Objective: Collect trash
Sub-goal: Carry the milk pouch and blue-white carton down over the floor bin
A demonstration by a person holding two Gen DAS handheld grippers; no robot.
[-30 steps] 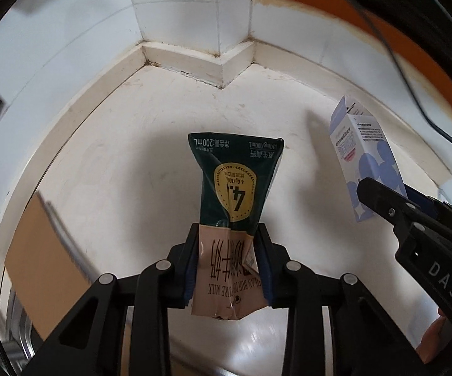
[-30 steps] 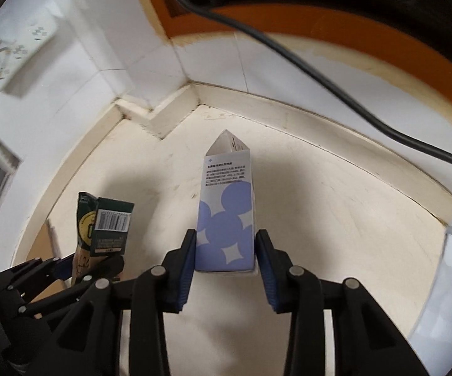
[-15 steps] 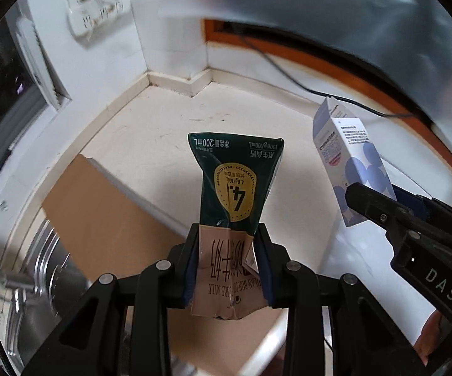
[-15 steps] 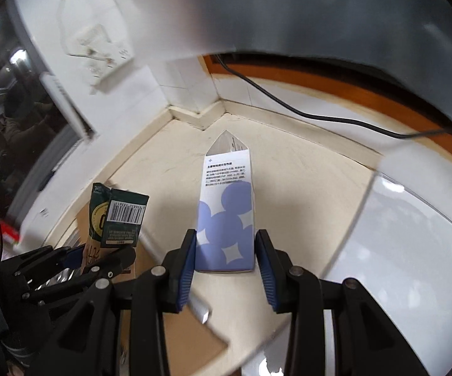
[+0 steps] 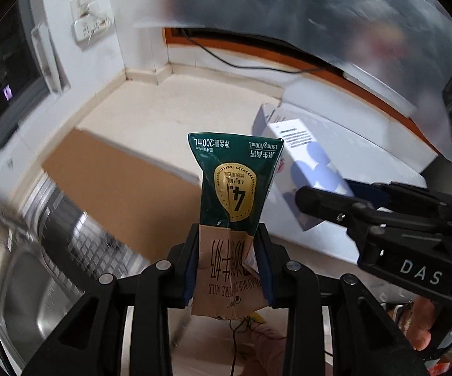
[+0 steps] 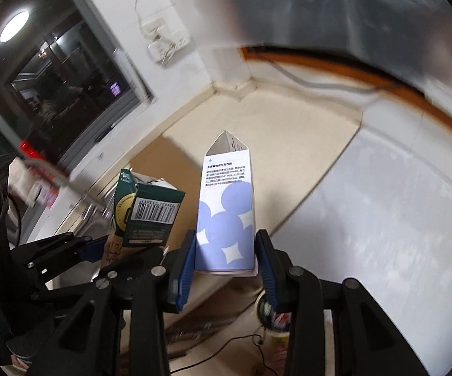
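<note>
My left gripper is shut on a green and brown milk carton, held up in the air. My right gripper is shut on a white carton with blue dots, also held in the air. In the left wrist view the white carton and the right gripper are close on the right. In the right wrist view the green carton and the left gripper are close on the left.
A cream countertop lies ahead in a tiled corner. A brown board lies beside a steel sink on the left. A white appliance top is on the right. A wall socket and a black cable are behind.
Both grippers have pulled back and up from the counter corner with their cartons. The sink, the board and the white appliance top have come into view.
</note>
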